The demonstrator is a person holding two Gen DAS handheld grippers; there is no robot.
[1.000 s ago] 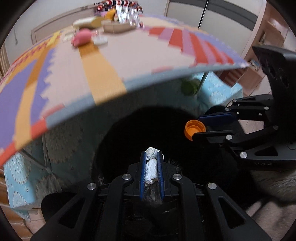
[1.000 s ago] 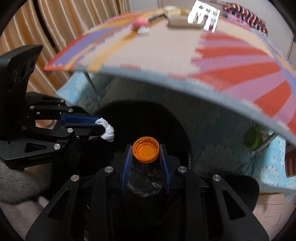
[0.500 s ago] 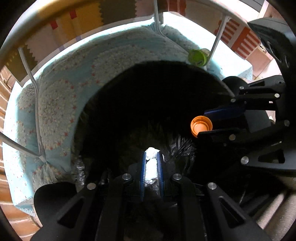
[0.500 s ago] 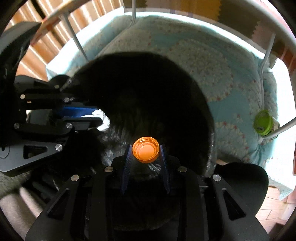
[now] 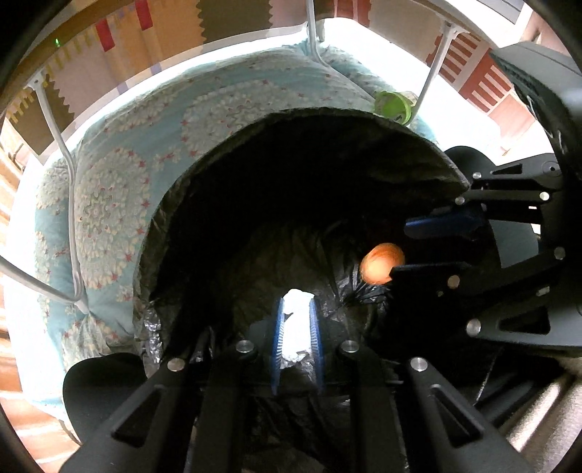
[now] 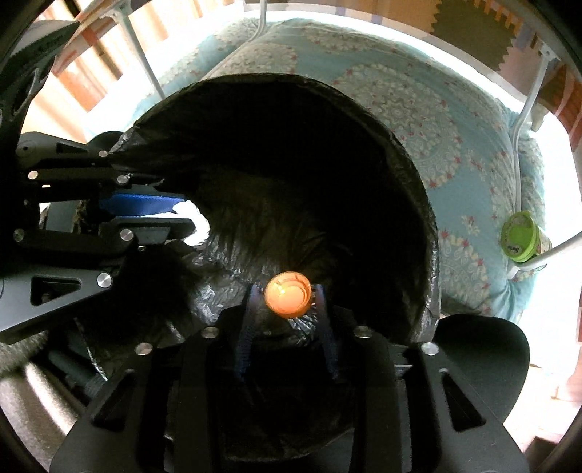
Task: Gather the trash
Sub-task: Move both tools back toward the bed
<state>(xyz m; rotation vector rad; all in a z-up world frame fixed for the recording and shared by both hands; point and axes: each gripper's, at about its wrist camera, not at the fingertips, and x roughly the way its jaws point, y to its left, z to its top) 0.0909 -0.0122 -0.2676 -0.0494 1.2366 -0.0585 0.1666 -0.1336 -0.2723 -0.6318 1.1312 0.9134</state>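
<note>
Left wrist view: left gripper (image 5: 296,309) points steeply down into the mouth of a black bin bag (image 5: 291,152); its blue pads (image 5: 278,334) sit close together, clamped on a crumpled white tissue (image 5: 295,327), w/ the wad's tip poking out past the fingertips; jaws have just been easing apart slightly, tissue between them and in contact w/ both pads. Right gripper (image 5: 400,251) enters from the right edge, also over the bag opening; orange bottle cap (image 5: 382,263) sits at its fingertips, blurred. Bag rests against a light-blue patterned cushion (image 5: 109,203); white wire legs (image 5: 65,160) stand on it; a green-lidded container (image 5: 393,105) lies beyond the bag's far rim; underside of a multicoloured mat (image 5: 109,32) spans the top.

Right wrist view: right gripper (image 6: 287,294) aims steeply down into the bin bag (image 6: 363,120); jaws have just been opening; bottle cap (image 6: 288,294) lies between the pads, gaps visible each side, cap blurred and no longer pinched. Left gripper (image 6: 189,218) comes in from the left at bag-rim level, tissue (image 6: 198,225) showing white at its tips. Green-lidded container (image 6: 520,236) sits on the cushion (image 6: 418,109) to the right, well apart from the bag.
</note>
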